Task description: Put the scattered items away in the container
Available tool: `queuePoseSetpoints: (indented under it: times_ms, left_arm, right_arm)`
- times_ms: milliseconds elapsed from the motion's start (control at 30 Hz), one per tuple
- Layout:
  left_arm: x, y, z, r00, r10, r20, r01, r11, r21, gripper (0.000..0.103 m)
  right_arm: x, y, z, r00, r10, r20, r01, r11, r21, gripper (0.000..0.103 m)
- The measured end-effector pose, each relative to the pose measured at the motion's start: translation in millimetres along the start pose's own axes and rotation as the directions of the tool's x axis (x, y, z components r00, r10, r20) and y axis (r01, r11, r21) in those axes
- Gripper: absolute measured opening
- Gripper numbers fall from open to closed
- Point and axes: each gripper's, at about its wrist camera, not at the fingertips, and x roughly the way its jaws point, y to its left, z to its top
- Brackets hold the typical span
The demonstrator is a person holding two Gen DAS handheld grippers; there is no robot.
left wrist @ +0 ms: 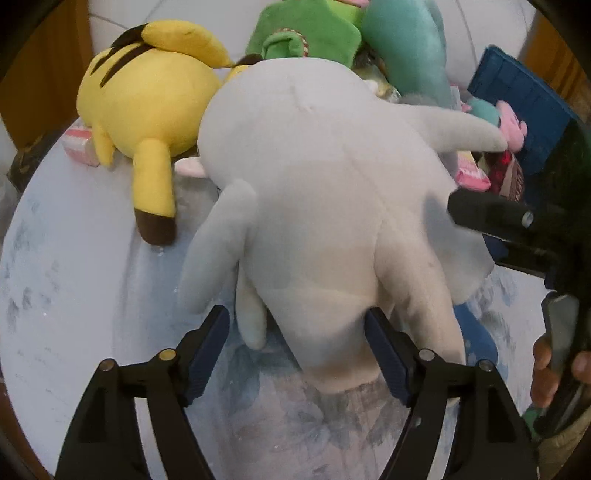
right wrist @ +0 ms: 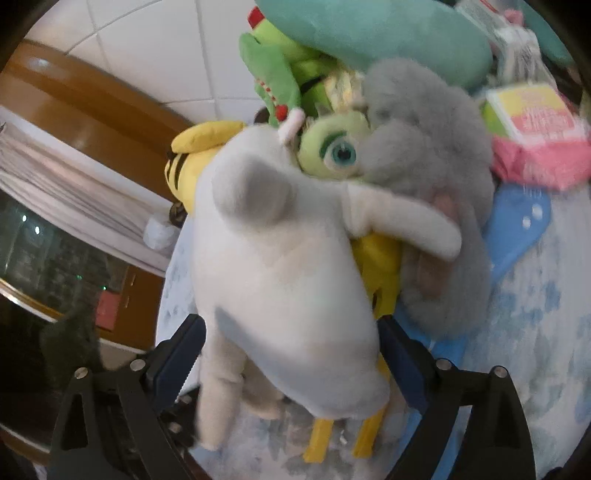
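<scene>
A large white plush (left wrist: 314, 192) lies belly-down on the round table, its lower end toward me. My left gripper (left wrist: 297, 350) is open wide around that end; its right finger touches the plush and its left finger stands clear. My right gripper (right wrist: 291, 354) is open wide too, and the white plush (right wrist: 280, 266) fills the gap between its fingers. In the left wrist view the right gripper (left wrist: 487, 216) sits against the plush's right side. A dark blue crate (left wrist: 524, 107) stands at the far right.
A yellow plush (left wrist: 147, 110), green plush (left wrist: 310, 33), teal plush (left wrist: 406, 44) and pink boxes (left wrist: 79, 146) crowd the far table. A grey fluffy plush (right wrist: 436, 184), one-eyed green plush (right wrist: 332, 147) and a blue plastic piece (right wrist: 517, 229) lie behind. A hand (left wrist: 546, 369) is at the right.
</scene>
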Motion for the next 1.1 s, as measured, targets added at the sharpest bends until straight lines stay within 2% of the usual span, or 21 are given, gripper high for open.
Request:
queuePoseSetpoints:
  times_ms: [33, 133, 167, 267, 400, 500, 533, 600, 700, 733, 800, 833, 867, 933, 1000, 1100]
  left_arm:
    - [4, 0, -1, 1.000, 0.003, 0.002, -0.003, 1.000, -0.005, 0.086]
    - [16, 0, -4, 1.000, 0.012, 0.007, -0.012, 1.000, -0.019, 0.100]
    - [19, 0, -5, 1.000, 0.016, 0.008, -0.015, 1.000, -0.023, 0.101]
    - [27, 7, -2, 1.000, 0.014, -0.004, -0.014, 0.999, -0.031, 0.103]
    - [33, 16, 2, 1.000, 0.011, -0.023, -0.011, 1.000, -0.020, 0.103]
    - [37, 11, 1, 1.000, -0.003, -0.010, 0.004, 1.000, 0.020, 0.101]
    - [41, 11, 1, 1.000, -0.017, -0.013, 0.017, 1.000, 0.008, 0.096]
    - [48, 9, 2, 0.999, -0.035, -0.009, 0.034, 0.999, -0.019, 0.094]
    - [55, 7, 3, 0.999, -0.051, -0.001, 0.051, 0.998, -0.039, 0.094]
    - [55, 7, 3, 0.998, -0.056, 0.001, 0.056, 0.998, -0.041, 0.092]
    - [49, 2, 1, 0.998, -0.064, 0.016, 0.064, 0.998, -0.018, 0.078]
    - [50, 1, 1, 0.998, -0.056, 0.022, 0.057, 0.998, -0.015, 0.078]
    - [52, 0, 1, 0.998, -0.051, 0.027, 0.051, 0.999, -0.014, 0.078]
    - [60, 5, 6, 0.997, -0.068, 0.030, 0.070, 0.996, -0.055, 0.087]
    - [60, 4, 8, 0.997, -0.068, 0.035, 0.069, 0.996, -0.058, 0.088]
    - [52, -5, 8, 0.998, -0.044, 0.042, 0.045, 0.999, -0.019, 0.075]
  right_arm:
    - [0, 1, 4, 1.000, -0.001, 0.001, 0.001, 1.000, -0.012, 0.103]
    - [25, 14, 16, 0.999, -0.037, -0.036, 0.034, 0.997, -0.068, 0.103]
    - [38, 16, 21, 0.998, -0.039, -0.054, 0.034, 0.996, -0.088, 0.103]
    - [53, 26, 24, 0.998, -0.061, -0.025, 0.057, 0.989, -0.138, 0.103]
    - [59, 38, 22, 0.995, -0.095, -0.022, 0.091, 0.986, -0.142, 0.094]
    - [58, 45, 24, 0.990, -0.129, -0.050, 0.117, 0.974, -0.195, 0.092]
    - [61, 45, 25, 0.988, -0.147, -0.054, 0.133, 0.969, -0.210, 0.092]
    - [66, 44, 29, 0.981, -0.186, -0.046, 0.170, 0.956, -0.238, 0.092]
    - [63, 39, 28, 0.983, -0.181, -0.040, 0.164, 0.951, -0.262, 0.092]
    - [64, 39, 28, 0.982, -0.183, -0.040, 0.166, 0.950, -0.266, 0.092]
    - [63, 48, 21, 0.978, -0.207, -0.031, 0.186, 0.928, -0.323, 0.092]
    - [63, 55, 17, 0.975, -0.221, -0.020, 0.199, 0.910, -0.364, 0.092]
    - [66, 52, 18, 0.977, -0.213, -0.020, 0.192, 0.915, -0.354, 0.093]
    - [70, 46, 22, 0.981, -0.194, -0.016, 0.178, 0.928, -0.328, 0.096]
    - [74, 41, 24, 0.984, -0.177, -0.005, 0.167, 0.938, -0.305, 0.096]
    - [73, 52, 21, 0.977, -0.209, 0.032, 0.208, 0.919, -0.336, 0.094]
